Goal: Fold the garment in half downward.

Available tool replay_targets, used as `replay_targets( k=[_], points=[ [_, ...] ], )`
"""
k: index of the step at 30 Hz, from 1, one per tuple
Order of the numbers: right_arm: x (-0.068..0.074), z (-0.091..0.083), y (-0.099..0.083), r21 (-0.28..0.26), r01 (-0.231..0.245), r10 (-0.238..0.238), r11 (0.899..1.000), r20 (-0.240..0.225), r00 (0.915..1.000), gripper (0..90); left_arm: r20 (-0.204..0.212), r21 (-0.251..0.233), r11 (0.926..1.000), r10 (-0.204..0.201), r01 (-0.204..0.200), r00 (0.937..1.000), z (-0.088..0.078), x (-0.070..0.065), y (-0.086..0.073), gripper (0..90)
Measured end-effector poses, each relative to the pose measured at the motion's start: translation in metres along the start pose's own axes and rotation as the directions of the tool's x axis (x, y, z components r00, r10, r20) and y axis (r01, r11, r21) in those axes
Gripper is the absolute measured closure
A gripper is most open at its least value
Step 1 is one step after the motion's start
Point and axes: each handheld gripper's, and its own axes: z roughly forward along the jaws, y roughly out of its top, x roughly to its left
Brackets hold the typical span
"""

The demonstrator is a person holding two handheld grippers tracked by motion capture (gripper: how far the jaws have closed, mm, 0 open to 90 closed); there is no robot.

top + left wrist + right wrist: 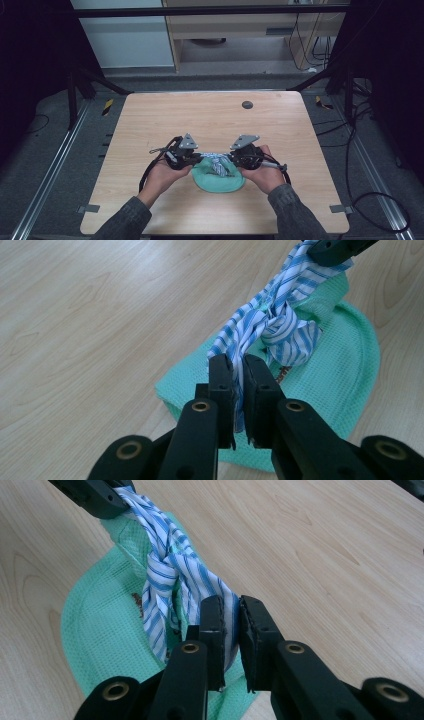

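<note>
Blue-striped cloth, knotted, stretches between both tongs — left tongs and right tongs each clamp an end — above green cloth on the bench.

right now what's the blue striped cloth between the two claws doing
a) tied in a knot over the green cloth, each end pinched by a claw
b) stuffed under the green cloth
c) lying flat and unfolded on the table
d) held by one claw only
a: the striped cloth shows a knot mid-span above the green cloth, with the left claw and right claw each clamped on an end.
</note>
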Motion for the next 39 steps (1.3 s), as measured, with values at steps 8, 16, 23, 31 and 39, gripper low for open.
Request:
replay_targets(
  k=[8,16,23,31,39],
  points=[
    [0.006,0.002,-0.011,0.014,-0.005,0.005,1.000,-0.014,0.9999,80.3,0.010,0.001,1.0000,-0.005,0.005,0.9999,0.002,-0.005,-0.009,83.1],
    [0.010,0.004,-0.019,0.016,-0.017,0.017,1.000,-0.024,0.9996,79.9,0.017,0.001,1.0000,-0.009,0.009,0.9998,0.003,-0.007,-0.015,82.7],
    [0.011,0.004,-0.026,0.023,-0.026,0.026,0.999,-0.028,0.9993,79.7,0.025,-0.001,0.9999,-0.016,0.016,0.9996,0.004,-0.010,-0.021,81.2],
    [0.013,0.004,-0.029,0.023,-0.033,0.034,0.999,-0.034,0.9989,78.6,0.034,-0.005,0.9999,-0.016,0.016,0.9993,0.004,-0.014,-0.024,80.1],
    [0.017,0.005,-0.026,0.032,-0.033,0.034,0.999,-0.051,0.9981,69.4,0.035,-0.011,0.9999,-0.011,0.012,0.9993,0.003,-0.016,-0.025,82.9]
  ],
)
